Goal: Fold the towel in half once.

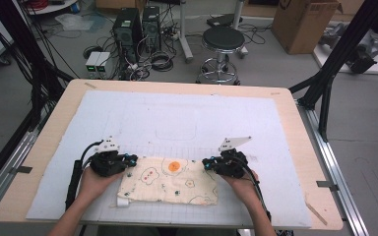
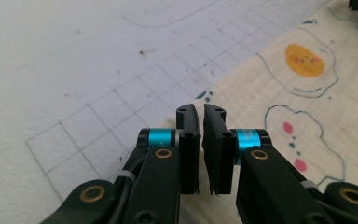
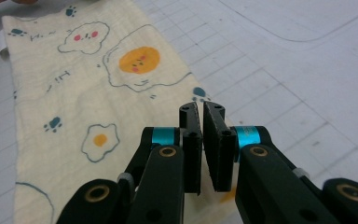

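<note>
A cream cloth (image 1: pixel 170 181) printed with fried eggs, clouds and paw marks lies flat on the white gridded mat (image 1: pixel 177 118) that covers the wooden table (image 1: pixel 300 123). It sits at the near middle of the mat, between the two hands, folded to a long rectangle. A small white tag (image 1: pixel 122 202) protrudes at its near left corner.

The left gripper (image 1: pixel 130 160) rests at the cloth's left edge, near the far left corner. In the left gripper view its jaws stand almost together with a narrow gap, and no fabric is seen between the pads; the cloth (image 2: pixel 307 102) lies below and to the right of the tips.

The right gripper (image 1: pixel 207 163) rests at the cloth's right edge, near the far right corner. In the right gripper view its jaws stand likewise nearly closed, a thin gap between them, with nothing clamped; the cloth (image 3: pixel 74 93) extends to the left of the tips.

A black stool (image 1: pixel 222 42) stands on the floor beyond the table.
</note>
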A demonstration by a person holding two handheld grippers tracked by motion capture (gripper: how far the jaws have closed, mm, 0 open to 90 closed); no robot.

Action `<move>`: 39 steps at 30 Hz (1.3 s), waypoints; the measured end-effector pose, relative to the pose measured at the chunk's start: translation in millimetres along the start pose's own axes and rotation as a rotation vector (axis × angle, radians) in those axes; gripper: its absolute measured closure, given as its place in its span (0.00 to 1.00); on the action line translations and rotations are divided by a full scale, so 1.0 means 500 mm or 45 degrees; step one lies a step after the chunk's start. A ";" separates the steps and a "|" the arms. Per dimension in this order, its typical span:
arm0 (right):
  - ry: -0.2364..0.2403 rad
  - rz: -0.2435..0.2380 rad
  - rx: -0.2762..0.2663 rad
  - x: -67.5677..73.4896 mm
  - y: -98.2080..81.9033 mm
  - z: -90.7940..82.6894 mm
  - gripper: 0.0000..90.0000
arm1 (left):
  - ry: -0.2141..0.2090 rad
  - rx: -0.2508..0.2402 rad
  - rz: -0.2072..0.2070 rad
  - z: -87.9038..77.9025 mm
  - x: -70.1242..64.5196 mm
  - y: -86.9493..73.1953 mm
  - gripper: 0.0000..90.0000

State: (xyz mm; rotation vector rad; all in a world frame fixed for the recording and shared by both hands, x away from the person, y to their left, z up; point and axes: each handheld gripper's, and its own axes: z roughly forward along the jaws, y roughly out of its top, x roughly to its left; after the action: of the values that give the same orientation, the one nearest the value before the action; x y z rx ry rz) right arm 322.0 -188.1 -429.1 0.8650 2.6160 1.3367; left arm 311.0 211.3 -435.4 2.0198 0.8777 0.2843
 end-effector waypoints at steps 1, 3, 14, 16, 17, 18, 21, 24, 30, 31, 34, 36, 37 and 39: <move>0.007 -0.001 0.003 0.002 0.001 0.003 0.95 | 0.004 0.007 0.000 0.001 0.000 -0.001 0.94; 0.018 -0.006 0.018 0.002 0.000 0.008 0.95 | 0.018 0.038 0.018 0.003 0.001 -0.003 0.94; -0.020 0.025 0.100 -0.005 -0.022 0.013 0.95 | 0.031 0.068 0.019 0.008 0.009 -0.014 0.94; -0.024 0.036 0.102 -0.007 -0.026 0.008 0.95 | 0.025 0.059 0.014 0.007 0.010 -0.016 0.93; -0.030 0.041 0.102 -0.008 -0.028 0.005 0.95 | 0.023 0.061 0.009 0.006 0.011 -0.016 0.93; -0.039 0.031 0.101 -0.011 -0.029 0.002 0.95 | 0.019 0.057 0.008 0.006 0.011 -0.017 0.94; -0.049 0.051 0.099 -0.014 -0.036 -0.010 0.95 | 0.019 0.058 0.012 0.006 0.011 -0.017 0.93; -0.046 0.072 0.087 -0.017 -0.039 -0.016 0.94 | 0.013 0.053 0.000 0.005 0.011 -0.016 0.90; -0.031 0.039 -0.008 0.000 -0.012 -0.017 0.90 | -0.025 -0.039 -0.033 -0.004 0.000 -0.007 0.89; -0.023 0.041 -0.012 0.001 -0.009 -0.013 0.90 | -0.029 -0.034 -0.032 -0.004 -0.003 -0.006 0.89; -0.008 0.032 0.000 0.004 0.000 0.004 0.91 | -0.026 -0.005 -0.021 -0.001 -0.004 -0.008 0.89; -0.004 0.029 0.008 0.004 0.000 0.014 0.90 | -0.014 0.030 -0.011 0.001 0.000 -0.010 0.89; -0.006 0.041 0.021 0.003 -0.001 0.016 0.89 | -0.015 0.043 -0.015 0.002 0.002 -0.012 0.88; 0.001 0.048 0.035 0.001 -0.003 0.020 0.89 | -0.008 0.059 -0.010 0.004 0.003 -0.013 0.88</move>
State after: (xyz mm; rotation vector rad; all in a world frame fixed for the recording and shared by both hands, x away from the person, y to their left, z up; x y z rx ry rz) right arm 323.9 -181.2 -436.3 0.9220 2.6373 1.3130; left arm 309.9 213.3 -442.2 2.0582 0.8957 0.2551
